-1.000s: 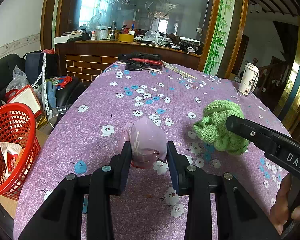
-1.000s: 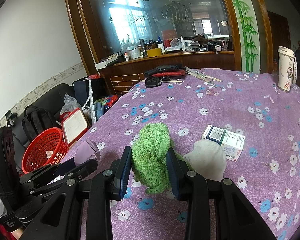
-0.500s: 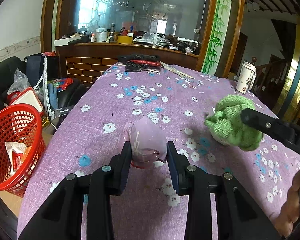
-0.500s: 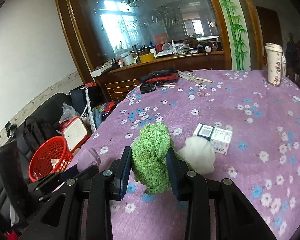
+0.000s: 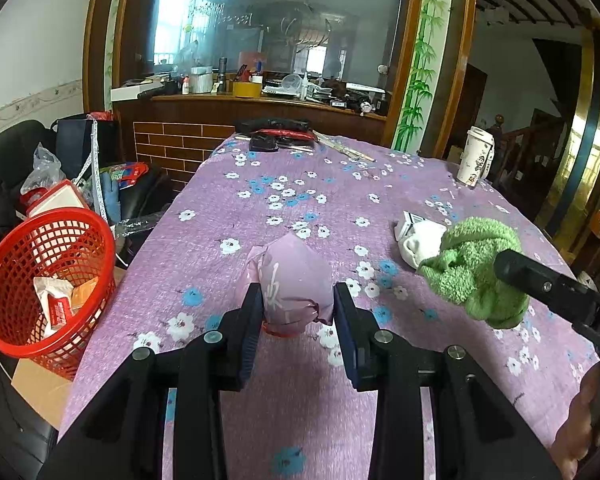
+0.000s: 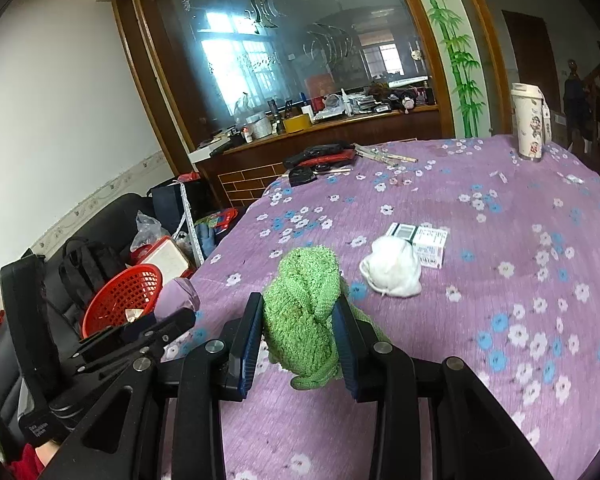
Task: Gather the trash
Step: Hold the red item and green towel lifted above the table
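Bare tablecloth (image 5: 236,240) toward red basket (image 5: 40,280) — white wad (image 6: 392,268), box (image 6: 424,240) rightward.

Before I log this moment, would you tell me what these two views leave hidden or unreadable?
- Pink bag, left wrist view: its underside is hidden by the left gripper.
- Red basket, left wrist view: the mesh wall hides the lower contents.
- Small box, right wrist view: print too small; the white wad covers one corner.
- Right gripper, left wrist view: the green cloth hides its tips.
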